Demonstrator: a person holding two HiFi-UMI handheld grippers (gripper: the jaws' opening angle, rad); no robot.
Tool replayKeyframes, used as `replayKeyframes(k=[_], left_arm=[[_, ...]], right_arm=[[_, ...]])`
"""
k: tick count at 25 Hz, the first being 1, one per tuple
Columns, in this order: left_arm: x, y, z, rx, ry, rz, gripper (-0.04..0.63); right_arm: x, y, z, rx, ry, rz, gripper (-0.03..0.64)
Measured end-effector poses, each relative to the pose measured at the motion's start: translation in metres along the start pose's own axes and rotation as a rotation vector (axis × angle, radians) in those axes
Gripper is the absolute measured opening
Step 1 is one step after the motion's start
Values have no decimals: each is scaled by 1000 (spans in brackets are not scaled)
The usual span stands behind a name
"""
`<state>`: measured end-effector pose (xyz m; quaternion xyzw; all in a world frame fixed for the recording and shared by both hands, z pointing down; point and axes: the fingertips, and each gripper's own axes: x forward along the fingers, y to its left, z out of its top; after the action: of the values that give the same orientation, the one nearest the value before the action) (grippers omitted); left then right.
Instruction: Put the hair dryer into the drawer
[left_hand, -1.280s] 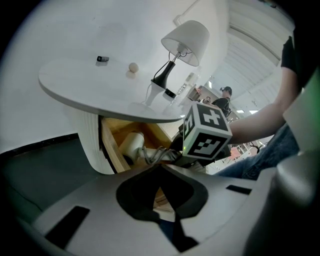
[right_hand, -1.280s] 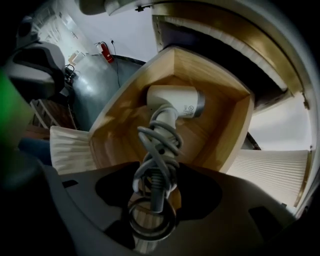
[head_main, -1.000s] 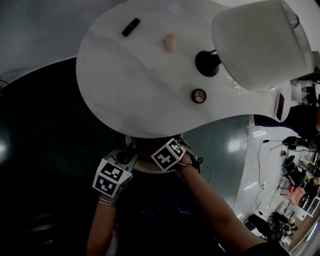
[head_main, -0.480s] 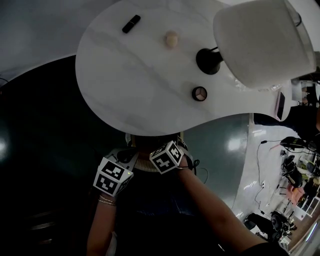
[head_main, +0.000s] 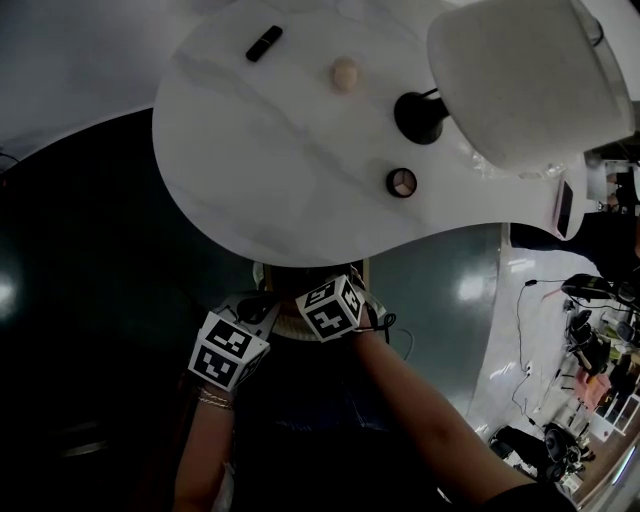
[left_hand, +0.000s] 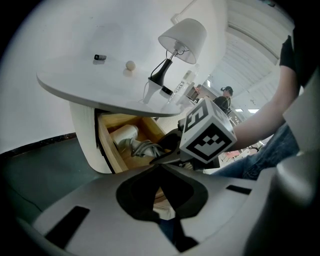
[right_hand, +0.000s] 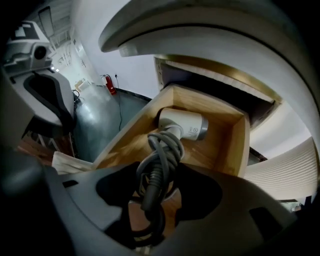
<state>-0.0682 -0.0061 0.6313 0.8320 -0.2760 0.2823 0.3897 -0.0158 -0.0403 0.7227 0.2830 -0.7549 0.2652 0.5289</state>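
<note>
The white hair dryer (right_hand: 184, 123) lies inside the open wooden drawer (right_hand: 236, 146) under the white table. Its grey bundled cord (right_hand: 161, 155) runs back from it into my right gripper (right_hand: 157, 189), whose jaws are shut on the cord. The left gripper view shows the same drawer (left_hand: 107, 146) with the dryer (left_hand: 125, 135) in it, and the right gripper's marker cube (left_hand: 208, 133) in front of it. My left gripper (left_hand: 161, 172) hangs back from the drawer, shut and with nothing in it. In the head view both marker cubes (head_main: 333, 307) (head_main: 228, 350) sit just below the table edge; the jaws are hidden.
On the table top (head_main: 270, 150) stand a white-shaded lamp (head_main: 520, 80), a small black bar (head_main: 264, 43), a beige knob-like thing (head_main: 344, 73) and a small round case (head_main: 401, 182). The floor around is dark. A person (left_hand: 226, 95) stands far off.
My right gripper has crept a little up and in toward the table edge and drawer. The left gripper has scarcely moved.
</note>
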Motion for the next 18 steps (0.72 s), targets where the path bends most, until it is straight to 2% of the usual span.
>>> replayKeyframes(k=[3, 6, 8, 14, 18], left_arm=[[-5, 0, -2, 2, -3, 3, 15], [-6, -3, -6, 3, 6, 4, 15], [-4, -3, -5, 4, -1, 8, 15], [-7, 0, 1, 0, -25, 26, 15], [-11, 0, 5, 9, -34, 31, 15]], right_arm=[[4, 7, -6, -46, 60, 49, 254], [1, 12, -19, -188, 144, 91, 265], [-6, 11, -18, -238, 135, 81, 265], [-31, 19, -16, -248, 75, 72, 259], [-43, 13, -20, -217, 24, 43, 115]])
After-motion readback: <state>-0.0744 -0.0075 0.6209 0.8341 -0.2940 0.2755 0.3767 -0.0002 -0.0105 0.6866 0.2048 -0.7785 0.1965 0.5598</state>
